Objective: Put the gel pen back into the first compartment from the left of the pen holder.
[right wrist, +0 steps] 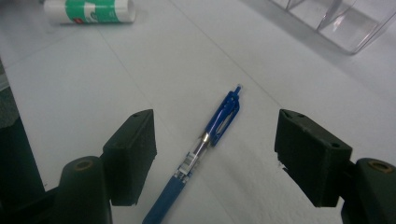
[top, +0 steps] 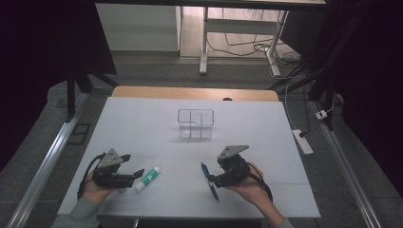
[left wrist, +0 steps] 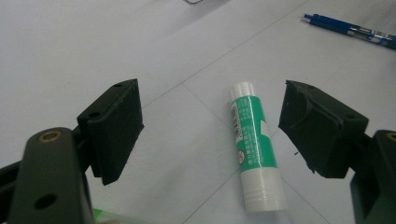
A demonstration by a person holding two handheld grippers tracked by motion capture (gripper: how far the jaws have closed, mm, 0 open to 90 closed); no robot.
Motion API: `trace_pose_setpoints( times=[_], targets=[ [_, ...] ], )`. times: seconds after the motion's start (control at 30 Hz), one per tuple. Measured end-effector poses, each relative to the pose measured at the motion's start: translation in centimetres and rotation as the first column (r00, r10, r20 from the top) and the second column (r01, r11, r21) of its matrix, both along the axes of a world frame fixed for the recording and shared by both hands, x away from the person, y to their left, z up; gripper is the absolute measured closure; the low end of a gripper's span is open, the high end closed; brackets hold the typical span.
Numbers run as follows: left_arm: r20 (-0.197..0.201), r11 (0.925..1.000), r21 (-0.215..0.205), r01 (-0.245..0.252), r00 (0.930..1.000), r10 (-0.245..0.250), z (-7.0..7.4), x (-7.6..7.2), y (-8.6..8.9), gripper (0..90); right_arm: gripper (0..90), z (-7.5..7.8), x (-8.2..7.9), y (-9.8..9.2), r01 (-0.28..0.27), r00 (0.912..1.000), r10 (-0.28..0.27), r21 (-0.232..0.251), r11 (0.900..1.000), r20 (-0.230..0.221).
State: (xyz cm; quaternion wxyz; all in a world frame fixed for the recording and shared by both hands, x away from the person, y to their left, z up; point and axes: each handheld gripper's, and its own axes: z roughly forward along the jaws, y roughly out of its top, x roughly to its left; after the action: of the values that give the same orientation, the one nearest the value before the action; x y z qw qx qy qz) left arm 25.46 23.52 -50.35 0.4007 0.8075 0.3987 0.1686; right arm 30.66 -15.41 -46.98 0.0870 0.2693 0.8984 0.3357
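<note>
A green and white glue stick (top: 148,178) (left wrist: 252,149) lies flat on the white table, between the wide-spread jaws of my left gripper (top: 138,174) (left wrist: 212,126), which is open and not touching it. A blue pen (top: 209,181) (right wrist: 201,144) lies on the table between the jaws of my right gripper (top: 210,178) (right wrist: 215,161), also open with its pads clear of the pen. In the right gripper view the glue stick (right wrist: 88,11) lies at the top left; in the left gripper view the pen (left wrist: 349,30) lies at the top right.
A clear plastic organiser (top: 196,123) (right wrist: 336,21) with compartments stands at the middle of the white table sheet (top: 142,123). Beyond the table's far wooden edge (top: 195,92) are desk legs and cables on the floor. A power strip (top: 302,141) lies off the right side.
</note>
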Motion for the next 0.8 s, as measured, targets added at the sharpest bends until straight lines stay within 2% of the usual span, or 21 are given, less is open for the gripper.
trace_pose_setpoints(
  times=[0.03,0.07,0.2,0.33,0.67,0.8],
  targets=[
    [0.000,1.0000,0.000,0.000,1.0000,0.000,0.0,0.0,0.0,21.1,29.2,0.0,0.0,0.0,0.000,1.0000,0.000,0.000,1.000,0.000],
    [0.001,1.0000,0.001,0.001,1.0000,-0.001,0.0,0.0,-0.1,21.1,29.8,-0.3,-0.1,0.4,-0.006,1.0000,0.006,-0.027,1.000,-0.004],
    [-0.001,1.0000,0.004,0.002,1.0000,-0.002,-0.1,0.0,-0.1,21.1,31.0,-0.8,-0.2,1.2,-0.016,0.9998,0.015,-0.070,0.997,-0.011],
    [0.002,1.0000,0.007,0.002,1.0000,-0.002,-0.1,0.0,-0.1,21.1,31.7,-1.2,-0.3,1.4,-0.020,0.9997,0.019,-0.092,0.996,-0.014],
    [0.001,0.9998,0.017,0.005,1.0000,-0.005,-0.2,0.0,-0.1,21.1,33.1,-3.1,0.0,2.1,-0.007,0.9991,-0.001,-0.180,0.984,-0.043],
    [0.002,0.9998,0.017,0.005,1.0000,-0.005,-0.2,0.0,-0.1,21.1,34.3,-3.5,0.1,2.2,-0.005,0.9987,-0.005,-0.196,0.981,-0.050]
  ],
)
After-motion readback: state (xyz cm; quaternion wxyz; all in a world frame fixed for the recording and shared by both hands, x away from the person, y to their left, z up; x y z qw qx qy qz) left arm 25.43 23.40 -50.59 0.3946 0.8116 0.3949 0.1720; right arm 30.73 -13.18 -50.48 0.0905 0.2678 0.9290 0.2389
